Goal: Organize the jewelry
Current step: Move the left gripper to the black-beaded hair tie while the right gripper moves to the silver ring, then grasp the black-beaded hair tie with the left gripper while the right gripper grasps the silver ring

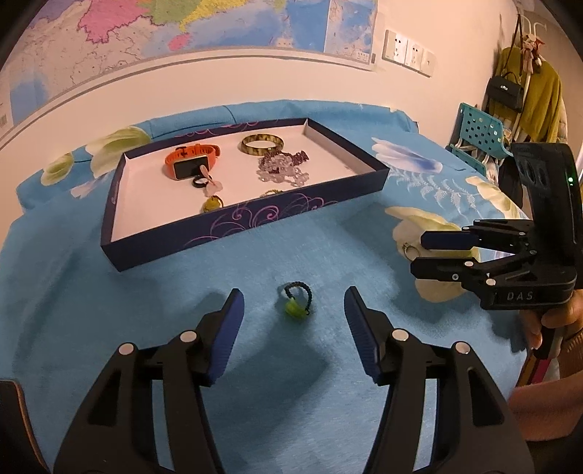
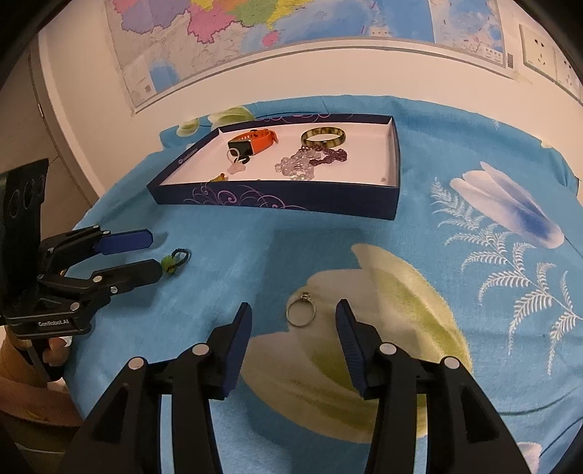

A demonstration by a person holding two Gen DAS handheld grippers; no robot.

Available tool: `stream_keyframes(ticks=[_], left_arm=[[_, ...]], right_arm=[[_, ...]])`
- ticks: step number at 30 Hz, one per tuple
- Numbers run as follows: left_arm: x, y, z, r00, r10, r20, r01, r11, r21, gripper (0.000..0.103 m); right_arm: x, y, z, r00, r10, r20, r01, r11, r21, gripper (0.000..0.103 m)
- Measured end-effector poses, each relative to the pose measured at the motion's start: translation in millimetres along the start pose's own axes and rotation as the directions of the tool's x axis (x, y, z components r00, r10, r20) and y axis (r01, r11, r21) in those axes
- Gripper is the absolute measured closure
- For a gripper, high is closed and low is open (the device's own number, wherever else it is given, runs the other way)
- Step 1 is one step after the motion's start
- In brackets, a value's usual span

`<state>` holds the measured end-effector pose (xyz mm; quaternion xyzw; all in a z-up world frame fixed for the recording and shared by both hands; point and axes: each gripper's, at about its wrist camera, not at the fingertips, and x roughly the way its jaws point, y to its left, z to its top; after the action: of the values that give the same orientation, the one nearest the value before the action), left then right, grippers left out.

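Backdrop: big wall map behind a blue flowered blanket.
Tray: orange watch, bangle and beads sitting inside.
Left gripper: fingers spread wide, green-bead ring between them on the blanket.
Right gripper: fingers apart too, silver ring between.
Only in left view: coat rack, teal stool.

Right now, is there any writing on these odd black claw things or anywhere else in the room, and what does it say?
"DAS": on the body of the right gripper, seen from the left wrist.
"GenRobot.AI": on the body of the left gripper, seen from the right wrist.
Wall map: its print is too small to read.
Box rim: a small logo, too blurred to read.
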<state>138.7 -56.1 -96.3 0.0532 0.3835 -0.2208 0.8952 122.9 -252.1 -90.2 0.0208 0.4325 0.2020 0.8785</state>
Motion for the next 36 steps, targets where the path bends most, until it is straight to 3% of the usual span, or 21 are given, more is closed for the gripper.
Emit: stream_keyframes(ticks=[10, 24, 27, 36], left_arm=[[8, 6, 0, 0.999, -0.025, -0.038, 0.023, 0.999, -0.049, 0.048], [20, 4, 2, 0.996, -0.042, -0.081, 0.036, 0.997, -0.066, 0.076], [20, 4, 2, 0.996, -0.034, -0.084, 0.029, 0.997, -0.067, 0.086], [16, 3, 1, 0.997, -0.033, -0.073, 0.028, 0.997, -0.072, 0.087]], right_arm=[[7, 11, 3, 0.999, -0.032, 0.000, 0.032, 0.999, -0.028, 0.059], [10, 10, 4, 0.996, -0.086, 0.001, 0.086, 0.995, -0.045, 0.087], [10, 10, 4, 0.997, -0.083, 0.002, 0.083, 0.996, -0.041, 0.087], [6, 9, 2, 0.998, -0.064, 0.014, 0.064, 0.998, -0.024, 0.087]])
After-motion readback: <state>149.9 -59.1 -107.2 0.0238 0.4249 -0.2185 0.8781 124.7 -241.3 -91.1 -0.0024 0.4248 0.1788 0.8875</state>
